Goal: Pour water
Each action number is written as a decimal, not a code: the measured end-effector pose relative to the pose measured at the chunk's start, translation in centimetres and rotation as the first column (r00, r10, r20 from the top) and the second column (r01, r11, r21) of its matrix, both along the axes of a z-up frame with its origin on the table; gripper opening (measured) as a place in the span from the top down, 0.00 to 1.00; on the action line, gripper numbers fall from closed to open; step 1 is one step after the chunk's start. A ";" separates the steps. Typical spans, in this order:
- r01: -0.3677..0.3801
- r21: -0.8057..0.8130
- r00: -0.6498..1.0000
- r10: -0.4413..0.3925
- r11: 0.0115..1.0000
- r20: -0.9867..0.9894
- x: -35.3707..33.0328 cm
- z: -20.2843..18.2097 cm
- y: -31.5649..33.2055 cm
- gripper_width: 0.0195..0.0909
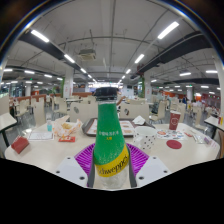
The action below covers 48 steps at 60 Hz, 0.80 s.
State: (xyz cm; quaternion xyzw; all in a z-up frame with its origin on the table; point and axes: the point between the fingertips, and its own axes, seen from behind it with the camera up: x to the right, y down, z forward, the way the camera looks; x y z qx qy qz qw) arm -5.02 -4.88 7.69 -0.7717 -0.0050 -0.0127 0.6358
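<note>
In the gripper view, the gripper (111,160) is clenched on a green plastic bottle with a yellow label (111,140), both purple-padded fingers (86,155) pressing its sides so that it stands upright between them, its neck rising toward the ceiling lights. Beyond the fingers lies a white table (50,155) carrying a white cup (146,132), a small red dish (174,144) near that cup, a green tray (93,127) behind the bottle, and a red box (20,145) well off to the other side.

At the bottom centre of the frame, the tongs (111,160) show two pale grey fingers bearing purple, diamond-textured pads (85,155) on their inner faces.
</note>
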 end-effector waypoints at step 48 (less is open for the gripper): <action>-0.142 -0.155 -0.131 -0.174 0.978 -0.976 -2.4 9.0 15.6 0.75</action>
